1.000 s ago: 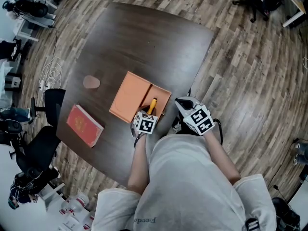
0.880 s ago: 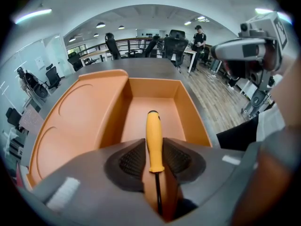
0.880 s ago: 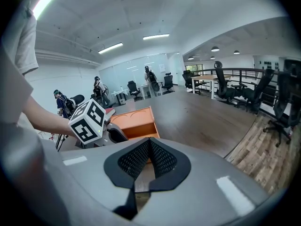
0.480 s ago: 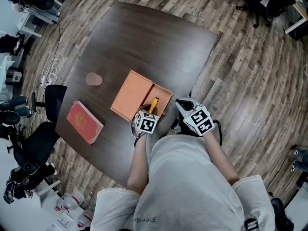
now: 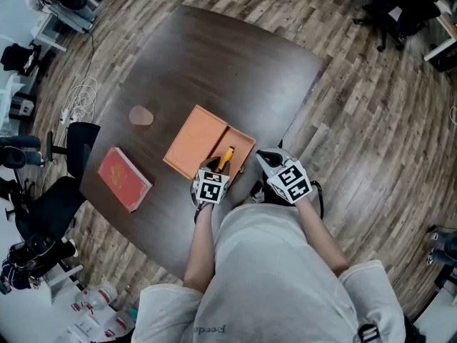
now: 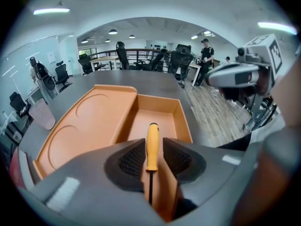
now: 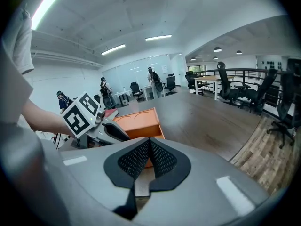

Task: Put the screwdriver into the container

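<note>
An orange container [image 5: 191, 143] [image 6: 89, 126] lies open on the dark table, its lid flat to the left and its deep compartment to the right. The screwdriver [image 5: 226, 156] [image 6: 152, 142], with a yellow handle and thin dark shaft, lies in that compartment, shaft toward me. My left gripper [image 5: 215, 168] [image 6: 153, 150] stands at the container's near edge, jaws open on either side of the handle with a narrow gap each side. My right gripper [image 5: 265, 157] [image 7: 149, 149] hangs shut and empty just off the table's right edge; it also shows in the left gripper view [image 6: 235, 74].
A red book [image 5: 123, 179] lies at the table's left edge and a small pinkish object [image 5: 141, 115] sits beyond it. Black office chairs [image 5: 75, 148] stand left of the table. Wooden floor surrounds the table [image 5: 214, 63].
The left gripper has drawn back a little toward me from the container. The screwdriver stays lying in the compartment. The right gripper has hardly moved.
</note>
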A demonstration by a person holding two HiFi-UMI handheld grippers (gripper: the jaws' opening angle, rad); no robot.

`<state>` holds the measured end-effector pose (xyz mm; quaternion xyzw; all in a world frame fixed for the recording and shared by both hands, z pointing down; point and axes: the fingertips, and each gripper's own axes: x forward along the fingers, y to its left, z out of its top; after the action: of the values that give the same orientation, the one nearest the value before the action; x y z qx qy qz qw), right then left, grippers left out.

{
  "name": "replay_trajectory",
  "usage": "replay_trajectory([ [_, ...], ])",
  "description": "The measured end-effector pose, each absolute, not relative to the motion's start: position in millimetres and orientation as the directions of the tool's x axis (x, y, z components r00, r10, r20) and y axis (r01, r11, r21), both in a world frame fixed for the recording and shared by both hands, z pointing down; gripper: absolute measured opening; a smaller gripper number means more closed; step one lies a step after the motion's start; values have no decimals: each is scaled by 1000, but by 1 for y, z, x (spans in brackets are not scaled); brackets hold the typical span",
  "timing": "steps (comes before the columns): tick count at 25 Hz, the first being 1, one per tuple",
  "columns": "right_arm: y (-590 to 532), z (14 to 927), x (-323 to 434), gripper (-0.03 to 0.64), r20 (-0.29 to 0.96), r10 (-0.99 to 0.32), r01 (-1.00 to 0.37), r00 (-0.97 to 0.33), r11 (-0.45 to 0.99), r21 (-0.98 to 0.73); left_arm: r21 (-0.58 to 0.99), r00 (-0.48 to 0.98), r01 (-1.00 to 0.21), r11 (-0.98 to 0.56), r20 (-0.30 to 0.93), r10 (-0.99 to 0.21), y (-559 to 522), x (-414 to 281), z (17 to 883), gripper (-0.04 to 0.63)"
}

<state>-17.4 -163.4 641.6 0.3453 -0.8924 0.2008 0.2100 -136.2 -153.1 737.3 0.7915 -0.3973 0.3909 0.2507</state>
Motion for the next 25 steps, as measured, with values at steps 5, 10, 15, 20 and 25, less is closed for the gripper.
replay_trajectory([
  [5, -160, 642, -20, 2, 516, -536, -702, -668, 684, -199, 135, 414, -853, -505, 765, -494, -150, -136, 723, 172],
  [10, -156, 646, -32, 2, 508, -535, -701, -675, 680, -216, 176, 438, -864, -472, 726, -530, -137, -138, 706, 170],
  [15, -145, 650, -51, 2, 509, -515, -685, -689, 694, -224, 186, 442, -872, -453, 697, -564, -123, -151, 692, 172],
  [20, -132, 650, -69, 2, 507, -500, -666, -703, 712, -223, 239, 459, -880, -411, 648, -607, -113, -166, 679, 170],
  [25, -127, 652, -77, 2, 502, -502, -666, -704, 712, -222, 262, 473, -878, -401, 606, -640, -109, -175, 663, 170],
])
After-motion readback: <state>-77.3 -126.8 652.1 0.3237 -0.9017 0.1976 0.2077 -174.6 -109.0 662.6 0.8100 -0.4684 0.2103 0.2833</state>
